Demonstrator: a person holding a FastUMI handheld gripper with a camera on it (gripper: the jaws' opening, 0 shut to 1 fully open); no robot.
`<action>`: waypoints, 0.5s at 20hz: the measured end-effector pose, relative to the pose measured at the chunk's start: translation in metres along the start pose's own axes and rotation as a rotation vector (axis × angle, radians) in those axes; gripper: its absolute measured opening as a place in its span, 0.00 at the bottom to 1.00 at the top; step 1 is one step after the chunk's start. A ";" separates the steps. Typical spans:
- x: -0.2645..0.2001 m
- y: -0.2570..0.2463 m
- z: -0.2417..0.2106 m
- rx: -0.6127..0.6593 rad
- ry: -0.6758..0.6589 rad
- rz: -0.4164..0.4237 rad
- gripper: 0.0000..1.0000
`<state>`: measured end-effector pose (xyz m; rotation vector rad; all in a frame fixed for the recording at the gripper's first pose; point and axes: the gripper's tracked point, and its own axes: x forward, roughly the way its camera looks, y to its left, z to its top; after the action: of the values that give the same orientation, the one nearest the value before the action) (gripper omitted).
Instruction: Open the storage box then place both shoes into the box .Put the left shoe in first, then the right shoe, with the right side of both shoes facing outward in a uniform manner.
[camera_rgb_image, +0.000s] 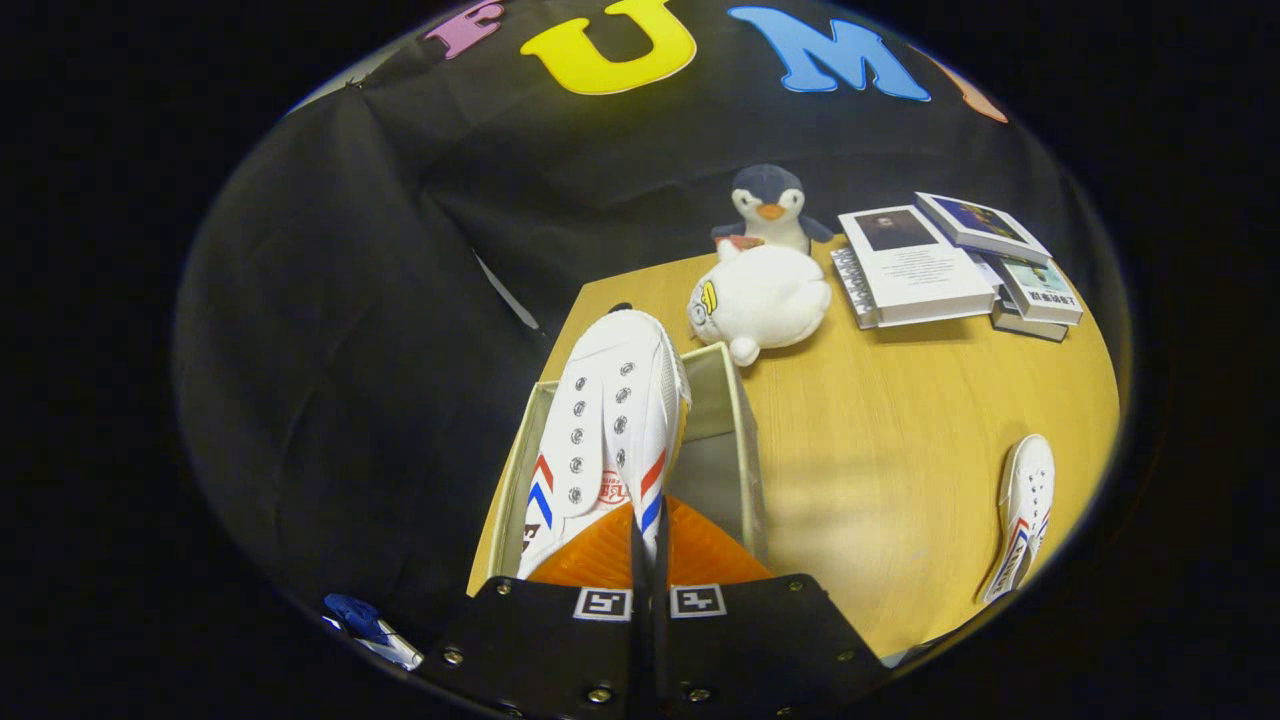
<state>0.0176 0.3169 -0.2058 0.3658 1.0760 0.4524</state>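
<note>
My gripper (648, 560) is shut on a white sneaker (605, 420) with red and blue stripes, pinching its side wall near the heel. The shoe hangs toe-forward over the open storage box (745, 440), a pale box standing at the left edge of the wooden table (900, 450). The box's grey inside shows to the right of the shoe. A second matching white sneaker (1025, 510) lies on the table far to the right of my fingers, near the table's right edge.
Just beyond the box lies a white plush toy (765, 298), with a penguin plush (770, 208) behind it. A stack of books (950, 262) sits at the table's far right. A blue and white object (368, 625) lies low on the left.
</note>
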 end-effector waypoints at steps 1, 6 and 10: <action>0.006 0.005 -0.005 -0.001 0.014 0.000 0.00; 0.036 0.016 -0.018 0.005 0.028 -0.022 0.00; 0.040 0.021 -0.019 -0.062 -0.006 -0.055 0.00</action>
<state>0.0129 0.3574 -0.2336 0.2824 1.0609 0.4342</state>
